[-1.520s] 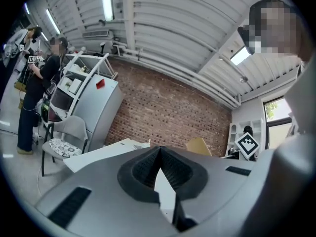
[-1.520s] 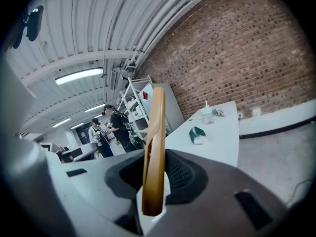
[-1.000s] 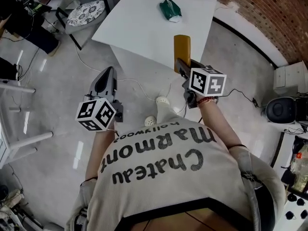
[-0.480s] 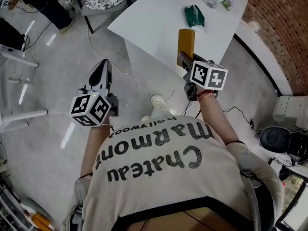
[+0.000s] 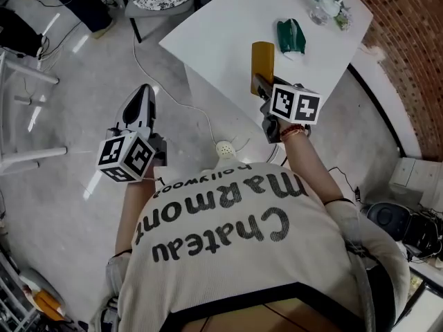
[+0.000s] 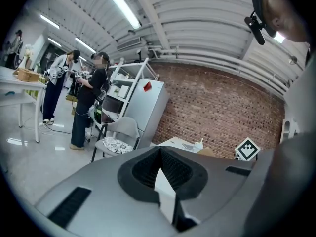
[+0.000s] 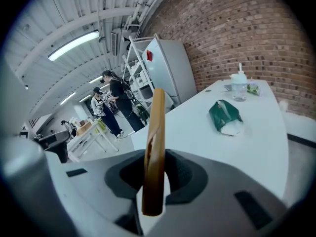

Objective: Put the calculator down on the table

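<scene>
Closest to me, my right gripper (image 7: 156,158) is clamped on the calculator (image 7: 156,142). Its ribbed dark pads press both faces of a thin, mustard-coloured slab that stands on edge. The head view shows what that view cannot: the calculator (image 5: 262,63) is a rounded rectangle, and it sticks out past the right gripper (image 5: 258,85) over the near edge of the white table (image 5: 228,40), held and not lying on it.

My left gripper (image 6: 159,154) has its ribbed pads drawn together with nothing between them. In the head view the left gripper (image 5: 143,92) tapers to a smooth grey point over the glossy floor (image 5: 69,109).

Further out on the smooth tabletop (image 7: 247,147) lies a crumpled green pouch (image 7: 224,115) with a white end, and beyond it a clear bottle (image 7: 239,88). Only the gripper views reach the rough brick wall (image 7: 247,28) and the ribbed ceiling. The left one also shows a chair (image 6: 114,144) with a patterned cushion and people (image 6: 91,102) standing far off.
</scene>
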Demonstrator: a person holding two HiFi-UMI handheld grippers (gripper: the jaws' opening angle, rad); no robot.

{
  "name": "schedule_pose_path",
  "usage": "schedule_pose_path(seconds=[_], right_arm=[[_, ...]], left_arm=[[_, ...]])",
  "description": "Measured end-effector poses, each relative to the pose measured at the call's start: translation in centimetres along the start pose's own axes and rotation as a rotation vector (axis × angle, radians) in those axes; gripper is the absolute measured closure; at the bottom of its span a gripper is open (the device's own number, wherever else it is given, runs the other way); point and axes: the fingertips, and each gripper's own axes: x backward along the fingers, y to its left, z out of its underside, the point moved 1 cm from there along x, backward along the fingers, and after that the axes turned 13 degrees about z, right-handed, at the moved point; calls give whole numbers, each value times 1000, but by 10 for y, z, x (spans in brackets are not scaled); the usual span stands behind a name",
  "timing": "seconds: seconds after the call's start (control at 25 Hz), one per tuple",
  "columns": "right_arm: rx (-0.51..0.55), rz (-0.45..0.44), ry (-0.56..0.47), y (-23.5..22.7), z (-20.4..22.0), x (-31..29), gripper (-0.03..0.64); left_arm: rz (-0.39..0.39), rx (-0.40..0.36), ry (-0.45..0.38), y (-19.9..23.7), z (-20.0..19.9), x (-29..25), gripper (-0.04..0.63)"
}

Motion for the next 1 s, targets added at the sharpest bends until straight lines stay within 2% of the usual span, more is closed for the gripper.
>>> schedule_pose_path(seconds=[0.4,1.0], right_arm=[[40,-30,107,-11,11,-36,526],[82,-57,263,-22,54,-56,526]], left_arm=[[-117,13,-16,19,6,7,594],[-158,38,-19,15,13,0,594]])
